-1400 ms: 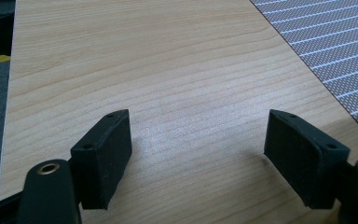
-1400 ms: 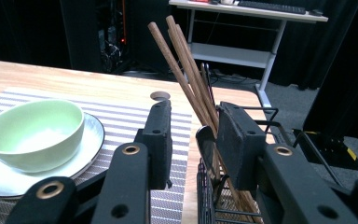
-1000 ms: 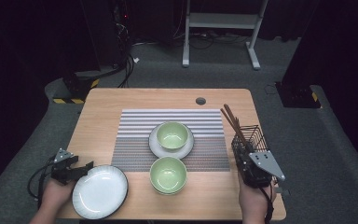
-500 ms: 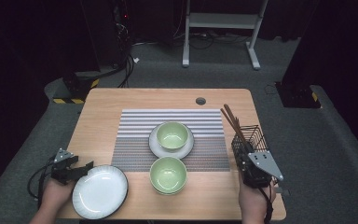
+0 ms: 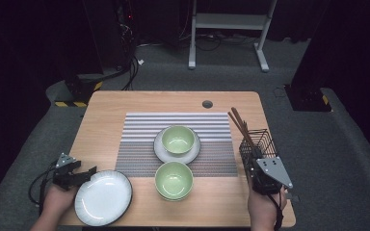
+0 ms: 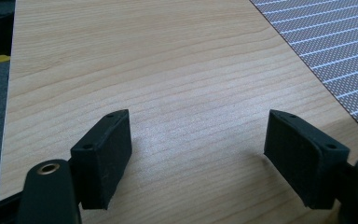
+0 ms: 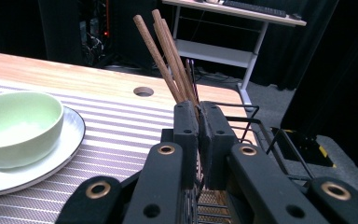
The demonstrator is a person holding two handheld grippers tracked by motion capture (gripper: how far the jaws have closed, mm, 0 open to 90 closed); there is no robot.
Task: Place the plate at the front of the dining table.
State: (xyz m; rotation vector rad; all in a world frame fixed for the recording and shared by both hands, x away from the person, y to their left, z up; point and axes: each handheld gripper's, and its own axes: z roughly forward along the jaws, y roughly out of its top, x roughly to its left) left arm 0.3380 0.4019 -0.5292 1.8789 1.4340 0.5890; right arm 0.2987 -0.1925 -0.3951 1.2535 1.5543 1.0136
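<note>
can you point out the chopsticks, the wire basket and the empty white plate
chopsticks (image 7: 165, 56): right gripper view, on the brown shafts above the basket.
wire basket (image 5: 262, 139): high view, on its black wire rim.
white plate (image 5: 103, 197): high view, on the plate's bare middle.

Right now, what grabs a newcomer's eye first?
Two pale green ceramic bowls in the middle of the light wooden table, the far one on a saucer on the grey striped placemat. At the right edge, brown wooden chopsticks lean out of a black wire basket, just beyond the right gripper, whose jaws have just closed.
</note>
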